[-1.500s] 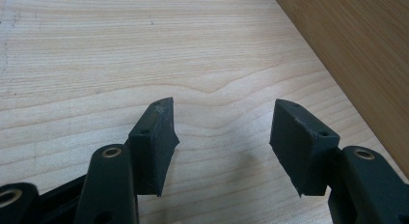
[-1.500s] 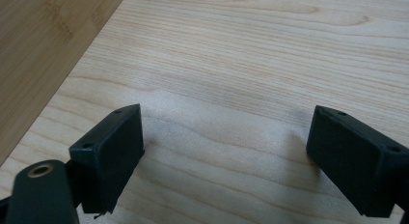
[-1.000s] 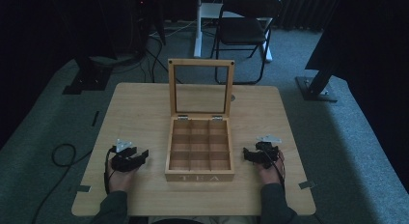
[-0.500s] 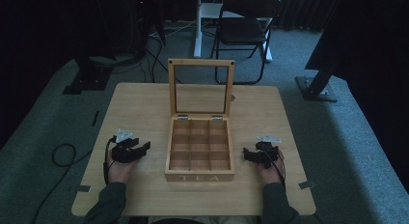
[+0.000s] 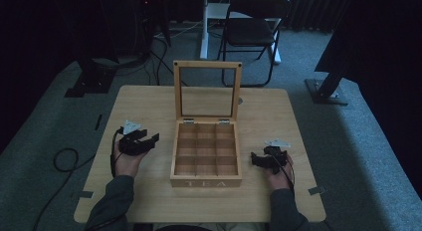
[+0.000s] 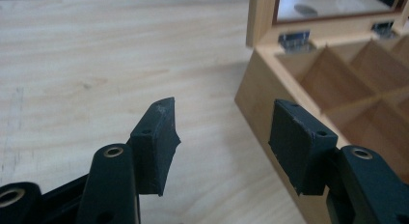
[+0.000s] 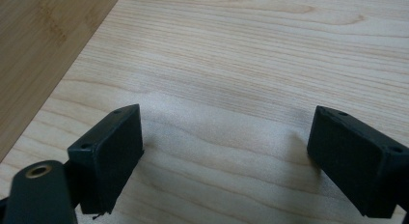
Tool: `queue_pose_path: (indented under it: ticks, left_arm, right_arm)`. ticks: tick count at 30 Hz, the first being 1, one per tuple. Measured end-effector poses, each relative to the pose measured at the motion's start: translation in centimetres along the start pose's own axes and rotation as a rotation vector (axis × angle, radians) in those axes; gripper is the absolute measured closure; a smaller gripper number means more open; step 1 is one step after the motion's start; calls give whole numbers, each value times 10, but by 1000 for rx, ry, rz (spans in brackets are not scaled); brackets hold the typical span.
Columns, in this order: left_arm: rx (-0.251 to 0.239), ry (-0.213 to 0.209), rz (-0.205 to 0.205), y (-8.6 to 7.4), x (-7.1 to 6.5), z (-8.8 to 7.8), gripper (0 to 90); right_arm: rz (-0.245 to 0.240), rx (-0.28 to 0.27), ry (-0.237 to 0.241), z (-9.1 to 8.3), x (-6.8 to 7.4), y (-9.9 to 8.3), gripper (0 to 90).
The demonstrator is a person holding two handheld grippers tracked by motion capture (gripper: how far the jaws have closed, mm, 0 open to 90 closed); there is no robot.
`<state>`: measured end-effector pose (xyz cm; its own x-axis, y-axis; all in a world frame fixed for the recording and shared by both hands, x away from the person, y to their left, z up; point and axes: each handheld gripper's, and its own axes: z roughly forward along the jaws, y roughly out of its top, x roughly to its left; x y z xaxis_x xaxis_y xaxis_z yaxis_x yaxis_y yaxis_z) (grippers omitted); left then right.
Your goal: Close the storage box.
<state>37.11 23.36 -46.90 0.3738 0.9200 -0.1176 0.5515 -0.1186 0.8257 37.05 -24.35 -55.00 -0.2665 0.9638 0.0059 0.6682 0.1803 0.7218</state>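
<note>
A wooden tea box (image 5: 206, 177) marked TEA stands mid-table with its glass lid (image 5: 207, 90) raised upright; its compartments look empty. My left gripper (image 5: 151, 140) hovers left of the box, open, nothing between its jaws. In the left gripper view the left gripper (image 6: 224, 137) points at the box's near left corner (image 6: 255, 91), with the hinges (image 6: 294, 39) behind. My right gripper (image 5: 255, 160) rests right of the box, open and holding nothing. The right gripper view has the right gripper (image 7: 226, 154) over bare tabletop, with the box's side (image 7: 46, 45) at the upper left.
The light wooden table (image 5: 278, 116) has bare room on both sides of the box. A black folding chair (image 5: 251, 32) and a white post (image 5: 205, 22) stand beyond the far edge. A cable (image 5: 62, 159) lies on the carpet at the left.
My left gripper has lifted and moved forward along the box's left side, turning its jaws toward the box. The right gripper has barely moved.
</note>
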Motion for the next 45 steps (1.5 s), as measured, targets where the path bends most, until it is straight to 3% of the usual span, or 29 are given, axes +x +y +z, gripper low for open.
queue_pose_path:
  ticks: [10,24,32,45]
  left_arm:
    - [-34,-7,20,33,-4,5,425]
    - [-50,-21,75,61,-16,19,420]
    - [-57,-29,72,73,-17,25,419]
    - [-72,-6,41,90,-8,34,411]
  right_arm:
    - [-2,0,2,0,0,0,122]
    - [2,1,-2,0,1,0,122]
    - [-1,0,1,0,2,0,122]
    - [-1,0,1,0,2,0,122]
